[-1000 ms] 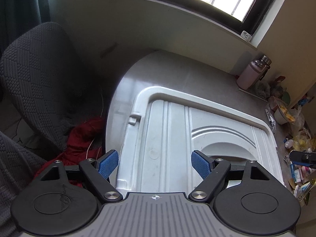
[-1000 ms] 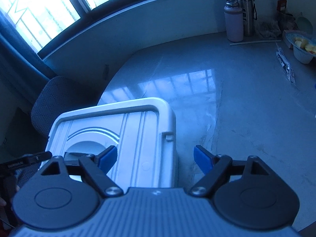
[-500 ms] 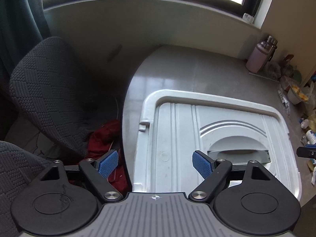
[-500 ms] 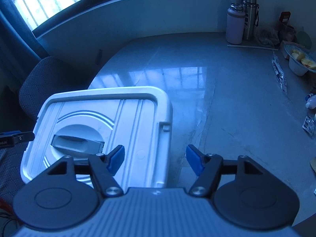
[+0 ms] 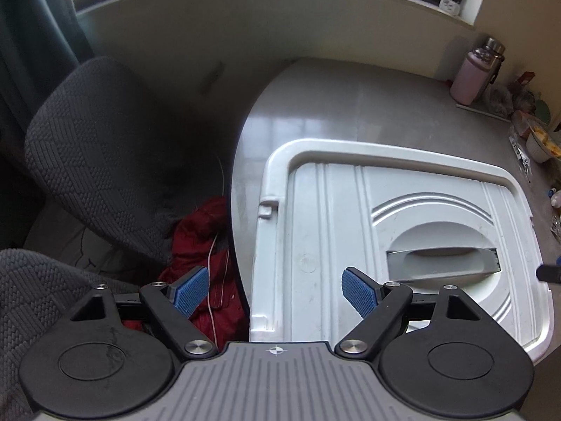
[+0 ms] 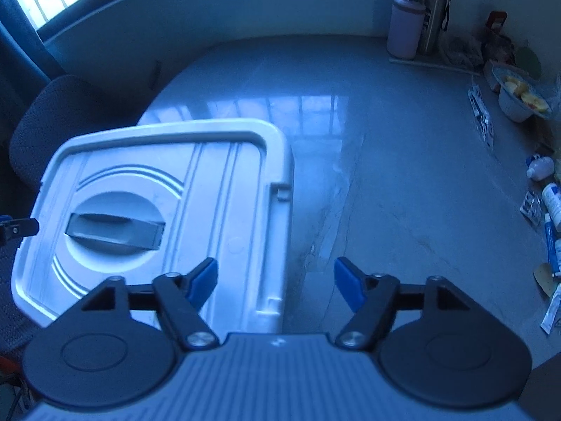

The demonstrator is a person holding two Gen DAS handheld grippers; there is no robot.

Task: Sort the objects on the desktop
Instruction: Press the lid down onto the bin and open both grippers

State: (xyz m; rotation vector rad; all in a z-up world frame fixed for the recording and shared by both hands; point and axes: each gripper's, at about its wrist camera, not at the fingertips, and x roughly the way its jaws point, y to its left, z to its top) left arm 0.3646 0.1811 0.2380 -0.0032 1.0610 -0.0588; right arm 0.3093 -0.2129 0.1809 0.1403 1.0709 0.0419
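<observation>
A white lidded storage box [image 5: 350, 210] with a grey recessed handle [image 5: 441, 261] sits at the near left corner of the grey desk; it also shows in the right wrist view [image 6: 210, 189]. My left gripper [image 5: 275, 289] is open and empty, above the box's left edge. My right gripper [image 6: 275, 280] is open and empty, above the box's right edge. Small tubes, bottles and blister packs [image 6: 550, 210] lie scattered at the desk's right edge.
A pink bottle [image 6: 405, 29] and a steel flask [image 6: 434, 14] stand at the back by the wall. A white bowl of food [image 6: 519, 100] sits at the right. A dark fabric chair [image 5: 94, 161] and red cloth [image 5: 203, 242] are left of the desk.
Both grippers have pulled back and up from the box, so more of the lid, its handle and the desk show. Both stay open.
</observation>
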